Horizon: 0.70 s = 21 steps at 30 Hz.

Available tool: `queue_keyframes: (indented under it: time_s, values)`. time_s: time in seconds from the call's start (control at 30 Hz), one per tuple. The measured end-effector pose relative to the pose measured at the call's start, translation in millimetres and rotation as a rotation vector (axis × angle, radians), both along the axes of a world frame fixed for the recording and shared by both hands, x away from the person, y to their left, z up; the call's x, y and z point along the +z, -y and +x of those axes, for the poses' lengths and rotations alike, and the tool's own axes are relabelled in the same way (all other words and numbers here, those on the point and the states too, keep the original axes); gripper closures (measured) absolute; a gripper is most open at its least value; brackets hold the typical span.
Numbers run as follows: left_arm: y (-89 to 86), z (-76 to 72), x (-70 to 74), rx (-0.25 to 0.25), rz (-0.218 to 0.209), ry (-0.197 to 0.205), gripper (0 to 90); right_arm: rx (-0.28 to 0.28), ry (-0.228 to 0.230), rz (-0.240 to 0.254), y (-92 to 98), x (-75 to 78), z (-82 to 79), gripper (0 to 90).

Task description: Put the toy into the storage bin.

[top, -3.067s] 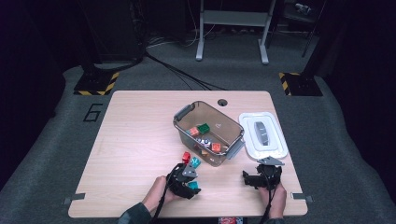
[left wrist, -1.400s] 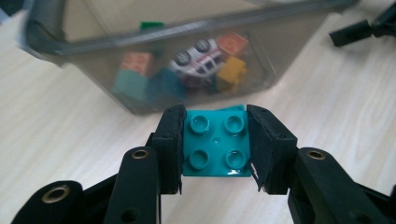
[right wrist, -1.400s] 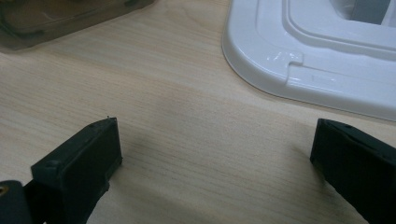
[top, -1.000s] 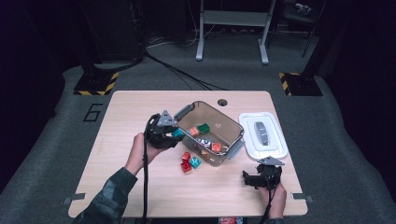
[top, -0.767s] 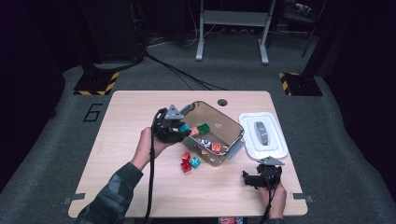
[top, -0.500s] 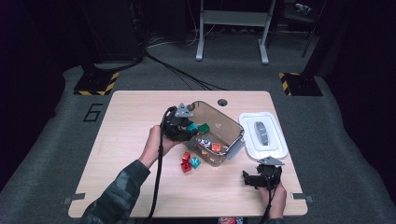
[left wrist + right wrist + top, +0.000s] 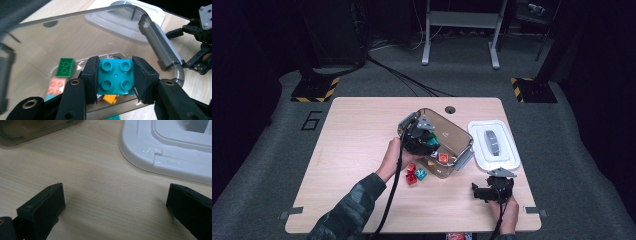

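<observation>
High view: the left gripper (image 7: 428,142) hangs over the near left part of the clear bin (image 7: 462,141), at the centre of the frame
Left gripper view: the teal brick (image 7: 115,76) sits studs-up at the middle of the frame, clamped between the two black pads (image 7: 92,77) on its opposite flat sides
Left gripper state: jaws drawn in to the width of the teal brick and gripping it, pads touching both side walls
Position of brick: held above the bin floor, inside the line of the rim, not resting on anything
Bin contents: a green brick (image 7: 65,67) and a pink brick (image 7: 57,85) lie at lower left, an orange piece (image 7: 110,98) shows just under the held one
Loose bricks: red and teal pieces (image 7: 415,174) lie on the table (image 7: 357,135) just outside the bin's near wall
Right gripper (image 7: 486,192): low right of the high view, resting near the table edge, jaws spread wide, nothing between them
Lid (image 7: 493,146): white, flat on the table to the right of the bin
Handling judgement: light, rigid, smooth plastic; likely to slip if pinched on the studs, so the flat side walls are the sound hold; not fragile, a short drop should do no harm
</observation>
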<state>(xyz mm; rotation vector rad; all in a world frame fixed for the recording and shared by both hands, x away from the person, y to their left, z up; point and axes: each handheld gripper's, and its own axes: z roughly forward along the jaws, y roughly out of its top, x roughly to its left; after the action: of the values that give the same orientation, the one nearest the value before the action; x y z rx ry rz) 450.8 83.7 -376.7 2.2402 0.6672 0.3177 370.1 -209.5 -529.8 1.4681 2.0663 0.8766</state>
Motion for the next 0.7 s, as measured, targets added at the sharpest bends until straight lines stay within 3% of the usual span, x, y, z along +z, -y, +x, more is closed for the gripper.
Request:
queue_keyframes:
  time_s: [0.27,0.4,0.7]
  values:
    - [17.2,-5.2,-14.4,-0.046,0.027,-0.044,58.6,0.001,0.000,0.000,0.1,0.0,0.0,1.3]
    - [19.8,-5.8,-18.3,-0.062,0.017,-0.074,58.5,0.001,0.000,0.000,0.1,0.0,0.0,1.3]
    - [19.2,-6.1,-20.2,-0.058,0.002,-0.092,58.3,0.001,0.000,0.000,0.1,0.0,0.0,1.3]
